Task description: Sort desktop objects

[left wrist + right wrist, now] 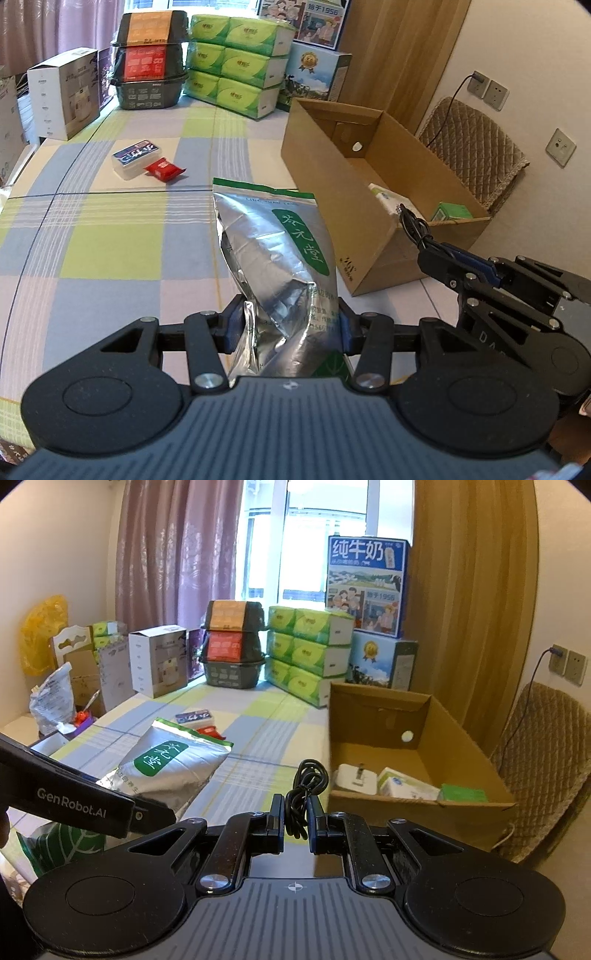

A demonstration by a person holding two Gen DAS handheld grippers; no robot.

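Observation:
My left gripper [291, 325] is shut on a silver foil bag with a green label [280, 251], held up above the checked tablecloth; the same bag [173, 768] shows at the left of the right wrist view. My right gripper [295, 819] is shut on a coiled black cable [304, 790], just left of the open cardboard box [421, 805]. In the left wrist view the right gripper [443, 258] hangs by the box's near corner [373, 258] with the cable [413, 225] sticking out. The box holds a white device [354, 779], a white packet [402, 786] and a green packet [461, 794].
A small clear box with a blue label [136, 157] and a red sachet [164, 170] lie on the far tablecloth. Stacked green tissue packs [236, 62], black containers [149, 62], a white carton [64, 96] and milk cartons [365, 587] line the back. A padded chair [476, 155] stands right of the box.

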